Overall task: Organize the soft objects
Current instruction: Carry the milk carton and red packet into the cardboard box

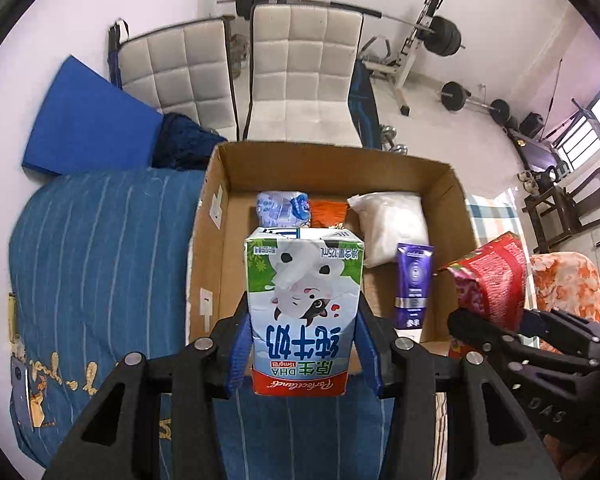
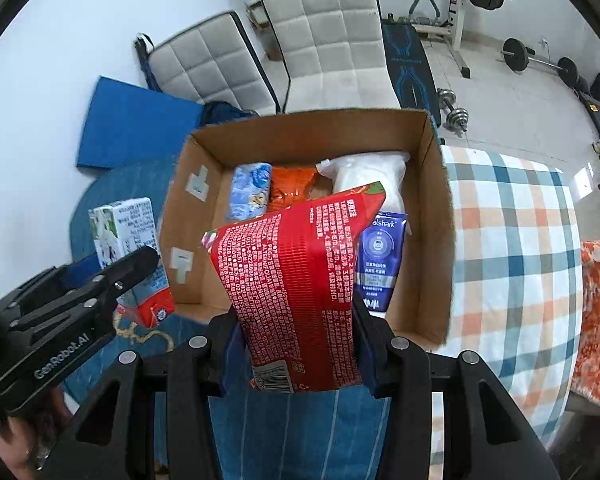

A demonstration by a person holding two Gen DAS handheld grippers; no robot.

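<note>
Left hand-held gripper [image 1: 300, 344] clamps milk carton [image 1: 304, 312], barcode on red pouch [image 2: 296, 292]

The bed is covered on one side by a blue striped cotton blanket [image 1: 100, 248] and on the other by a plaid sheet with orange and teal checks [image 2: 512, 248]. An open brown cardboard box [image 2: 436, 200] rests on it, apparently across the border between both cloths.
</note>
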